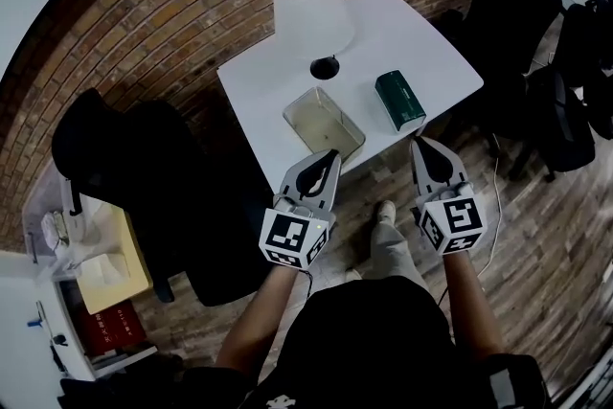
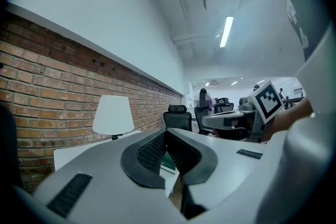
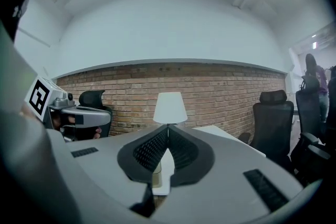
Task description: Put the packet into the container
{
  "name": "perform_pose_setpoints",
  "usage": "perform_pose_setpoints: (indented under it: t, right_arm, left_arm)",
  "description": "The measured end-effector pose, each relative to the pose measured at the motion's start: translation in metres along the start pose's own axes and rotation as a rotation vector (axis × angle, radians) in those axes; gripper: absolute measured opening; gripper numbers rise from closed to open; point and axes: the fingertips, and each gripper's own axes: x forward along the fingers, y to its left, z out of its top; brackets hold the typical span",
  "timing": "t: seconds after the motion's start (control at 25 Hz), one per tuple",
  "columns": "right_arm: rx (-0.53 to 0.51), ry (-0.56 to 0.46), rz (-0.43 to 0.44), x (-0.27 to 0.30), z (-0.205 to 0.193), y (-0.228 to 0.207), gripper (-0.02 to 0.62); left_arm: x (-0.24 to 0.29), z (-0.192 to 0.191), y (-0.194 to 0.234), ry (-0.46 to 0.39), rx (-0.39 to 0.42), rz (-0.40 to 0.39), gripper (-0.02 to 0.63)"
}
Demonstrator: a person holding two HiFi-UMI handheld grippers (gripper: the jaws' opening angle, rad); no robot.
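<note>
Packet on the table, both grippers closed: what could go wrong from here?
The right gripper is shut; reaching the green packet without opening could shove it along the table.
The packet lies near the table's front edge, so a push might drop it.
The left gripper hangs close to the clear container and might knock it.

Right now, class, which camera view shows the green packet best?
The head view: the green packet lies in full view on the white table, beside the clear container. The left gripper view shows only a green sliver of it past the shut left tool. The right gripper view does not show it.
</note>
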Motion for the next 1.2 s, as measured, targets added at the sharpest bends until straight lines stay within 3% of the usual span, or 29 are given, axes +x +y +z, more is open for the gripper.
perform_pose_setpoints:
  t: [0.56,1.08,1.2]
  right_arm:
    - [0.004,0.045,0.031,0.103,0.015,-0.090,0.005]
    - [0.032,0.141,0.139,0.158,-0.009,-0.133,0.006]
    - [0.026,0.176,0.122,0.163,-0.016,-0.137,0.006]
  left_arm:
    - [0.126,0.018,0.045,0.022,-0.020,0.020,0.005]
    - [0.176,0.021,0.060,0.004,-0.044,0.085,0.005]
    - [0.178,0.019,0.063,0.010,-0.045,0.079,0.005]
